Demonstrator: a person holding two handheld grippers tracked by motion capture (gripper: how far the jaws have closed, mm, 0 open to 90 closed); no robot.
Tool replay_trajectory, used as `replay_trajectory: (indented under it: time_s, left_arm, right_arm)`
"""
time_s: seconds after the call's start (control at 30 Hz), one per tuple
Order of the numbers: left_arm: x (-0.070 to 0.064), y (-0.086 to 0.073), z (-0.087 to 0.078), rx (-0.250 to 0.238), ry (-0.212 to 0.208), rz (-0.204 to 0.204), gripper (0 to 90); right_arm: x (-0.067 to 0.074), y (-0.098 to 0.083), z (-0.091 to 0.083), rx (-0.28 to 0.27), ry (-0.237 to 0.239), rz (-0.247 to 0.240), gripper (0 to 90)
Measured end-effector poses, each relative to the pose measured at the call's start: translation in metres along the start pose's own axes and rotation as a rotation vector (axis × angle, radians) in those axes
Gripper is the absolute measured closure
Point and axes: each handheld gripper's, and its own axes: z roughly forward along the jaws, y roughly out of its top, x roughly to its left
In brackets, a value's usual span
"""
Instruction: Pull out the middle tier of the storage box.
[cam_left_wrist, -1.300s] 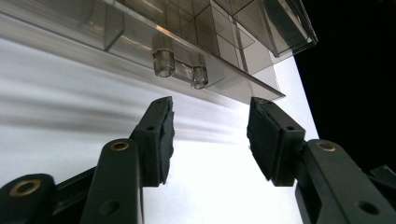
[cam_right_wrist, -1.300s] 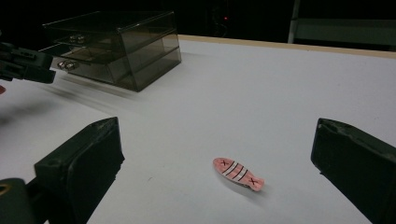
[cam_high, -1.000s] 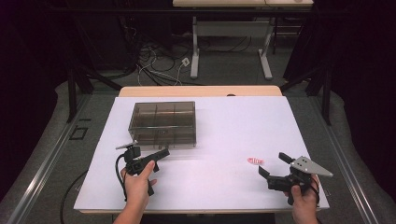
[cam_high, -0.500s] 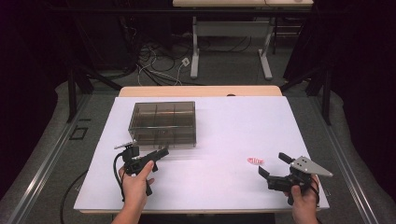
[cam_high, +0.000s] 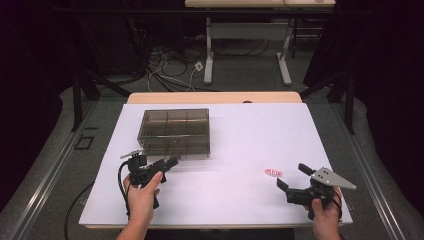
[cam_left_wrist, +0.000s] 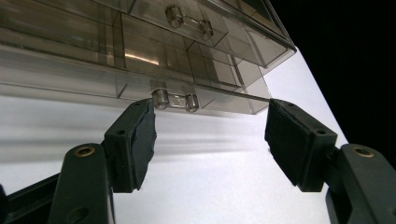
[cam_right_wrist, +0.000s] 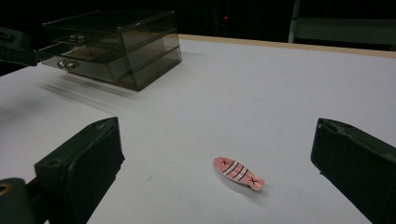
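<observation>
Facing drawer box (cam_high: 175, 133) front edge, left gripper (cam_high: 167, 163) jaws parted

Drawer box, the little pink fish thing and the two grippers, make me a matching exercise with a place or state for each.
Things:
1. drawer box
2. pink fish piece
3. left gripper
4. right gripper

Places or states:
A. lies flat on the white table, ahead of open jaws
B. smoky and see-through, bottom drawer slightly out
C. jaws open at the lower drawer handle, not pinching it
D. jaws wide apart, facing the pink piece

Pairs: 1-B, 2-A, 3-C, 4-D
</observation>
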Motion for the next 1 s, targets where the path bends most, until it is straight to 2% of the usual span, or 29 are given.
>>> replay_trajectory:
  time_s: [0.07,0.1,0.13,0.23,0.27,0.4,0.77,1.0]
  left_arm:
    - [-0.001,0.000,-0.001,-0.003,0.013,0.017,34.5]
    - [-0.001,0.000,0.000,-0.011,0.006,0.012,34.5]
    - [-0.001,0.001,-0.001,-0.006,0.017,0.032,34.5]
    - [-0.002,0.002,-0.002,-0.009,0.019,0.035,34.6]
    - [-0.001,0.002,-0.002,-0.009,0.026,0.052,35.1]
    - [-0.001,0.005,-0.004,-0.001,0.042,0.073,35.1]
    - [0.006,0.014,-0.012,0.003,0.084,0.075,31.8]
    - [0.011,0.021,-0.017,-0.002,0.122,0.096,31.5]
  right_arm:
    - [0.000,0.000,0.000,0.000,0.000,0.001,1.5]
    - [0.000,0.000,0.000,-0.002,0.002,0.003,1.6]
    - [0.000,0.000,0.000,-0.002,0.002,0.003,1.5]
    - [0.000,0.000,0.000,0.000,-0.002,-0.002,1.5]
    - [0.000,0.000,0.001,-0.005,0.001,-0.002,1.5]
    - [0.000,0.000,0.000,0.001,-0.002,0.000,1.5]
    - [0.000,0.000,0.000,-0.001,-0.003,-0.004,1.7]
    - [0.000,-0.001,0.002,-0.009,-0.001,-0.005,1.7]
